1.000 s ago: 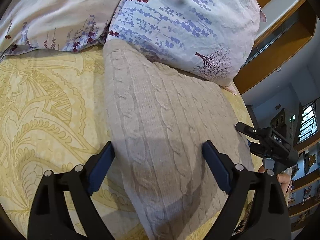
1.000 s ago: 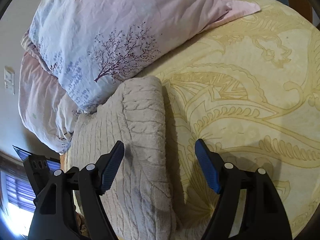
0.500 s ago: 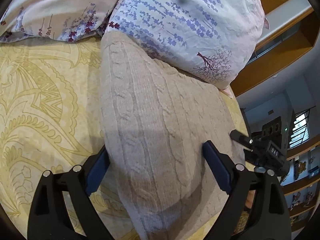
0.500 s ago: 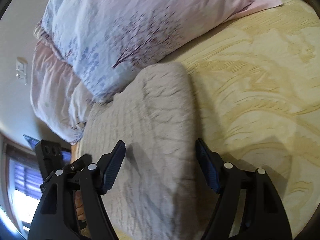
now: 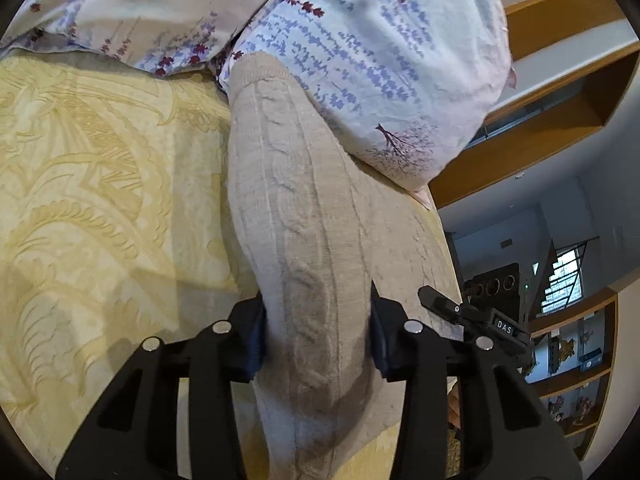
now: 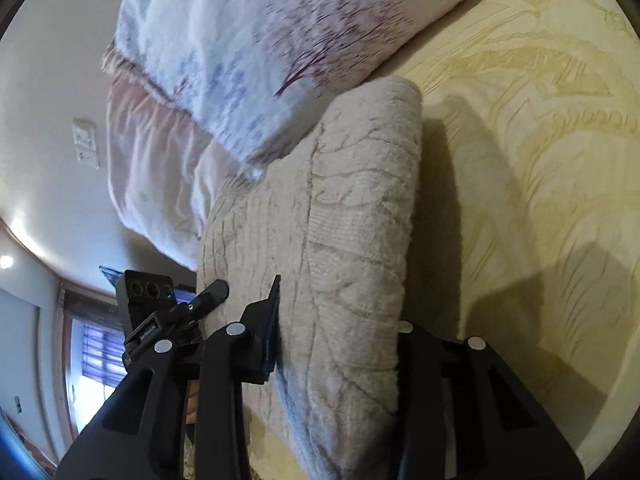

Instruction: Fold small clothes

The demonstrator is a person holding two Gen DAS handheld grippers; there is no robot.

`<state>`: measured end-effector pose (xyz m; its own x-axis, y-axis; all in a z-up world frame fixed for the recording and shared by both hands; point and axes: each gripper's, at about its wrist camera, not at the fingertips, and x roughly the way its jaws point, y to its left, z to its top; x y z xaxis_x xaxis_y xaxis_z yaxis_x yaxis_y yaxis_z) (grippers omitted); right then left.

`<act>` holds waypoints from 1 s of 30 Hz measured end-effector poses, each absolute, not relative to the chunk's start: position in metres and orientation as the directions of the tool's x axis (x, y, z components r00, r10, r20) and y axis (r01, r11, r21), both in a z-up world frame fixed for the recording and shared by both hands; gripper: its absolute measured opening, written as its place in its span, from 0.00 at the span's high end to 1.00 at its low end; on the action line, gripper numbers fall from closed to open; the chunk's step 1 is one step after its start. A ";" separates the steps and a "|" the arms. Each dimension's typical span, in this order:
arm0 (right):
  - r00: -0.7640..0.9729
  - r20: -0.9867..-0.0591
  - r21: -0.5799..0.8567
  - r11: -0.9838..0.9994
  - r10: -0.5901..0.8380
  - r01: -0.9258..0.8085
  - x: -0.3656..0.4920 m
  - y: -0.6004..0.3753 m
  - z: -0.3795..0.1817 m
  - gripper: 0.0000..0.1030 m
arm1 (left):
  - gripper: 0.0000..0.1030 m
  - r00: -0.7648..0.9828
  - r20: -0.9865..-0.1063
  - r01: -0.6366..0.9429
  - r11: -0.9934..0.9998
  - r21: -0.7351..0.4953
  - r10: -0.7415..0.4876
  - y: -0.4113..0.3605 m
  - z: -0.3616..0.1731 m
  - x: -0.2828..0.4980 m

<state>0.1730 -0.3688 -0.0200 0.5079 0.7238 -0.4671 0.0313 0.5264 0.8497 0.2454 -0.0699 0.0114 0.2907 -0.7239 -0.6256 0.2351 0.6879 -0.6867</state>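
A folded beige cable-knit sweater (image 5: 312,216) lies on a yellow patterned bedspread (image 5: 92,184), its far end against a floral pillow (image 5: 376,40). My left gripper (image 5: 316,336) is shut on the sweater's near edge, its fingers pinching a raised fold. The sweater also shows in the right wrist view (image 6: 352,216). My right gripper (image 6: 338,344) is shut on the sweater's thick folded edge there, its right finger mostly hidden behind the knit. Each gripper shows at the edge of the other's view.
A second pale floral pillow (image 5: 132,8) lies at the back left. Wooden shelving (image 5: 552,80) and a window (image 5: 564,276) lie beyond the bed's right edge. The bedspread (image 6: 540,152) spreads to the right in the right wrist view.
Both grippers moved forward over the sweater's near edge and closed on it from wide open. The gripped fold has bunched up and lifted a little.
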 end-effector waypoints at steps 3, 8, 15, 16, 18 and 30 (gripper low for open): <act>0.487 -0.467 0.843 0.537 0.738 -0.007 0.164 -0.348 -0.011 0.67 | 0.61 0.277 -0.627 0.243 0.685 -0.687 -0.728 -0.049 0.017 0.231; 0.468 -0.515 0.776 0.623 0.718 -0.101 0.166 -0.299 0.009 0.69 | 0.61 0.298 -0.656 0.251 0.720 -0.647 -0.693 -0.009 0.027 0.217; 0.573 -0.498 0.668 0.709 0.651 -0.225 0.189 -0.236 0.033 0.70 | 0.60 0.383 -0.661 0.174 0.753 -0.634 -0.645 0.056 0.038 0.240; 0.569 -0.522 0.654 0.726 0.635 -0.211 0.195 -0.229 0.027 0.70 | 0.59 0.394 -0.668 0.141 0.760 -0.634 -0.631 0.066 0.032 0.245; 0.524 -0.610 0.624 0.768 0.594 -0.144 0.213 -0.216 0.005 0.62 | 0.56 0.397 -0.706 0.076 0.787 -0.612 -0.587 0.079 0.017 0.254; 0.572 -0.521 0.748 0.662 0.634 -0.052 0.213 -0.272 0.013 0.44 | 0.32 0.601 -0.654 0.172 0.873 -0.456 -0.459 0.076 0.060 0.208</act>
<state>0.2132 -0.2725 0.0128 0.5718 0.6340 -0.5207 -0.0524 0.6616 0.7480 0.2084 0.0762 0.0599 0.6011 -0.4593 -0.6539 0.1716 0.8734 -0.4558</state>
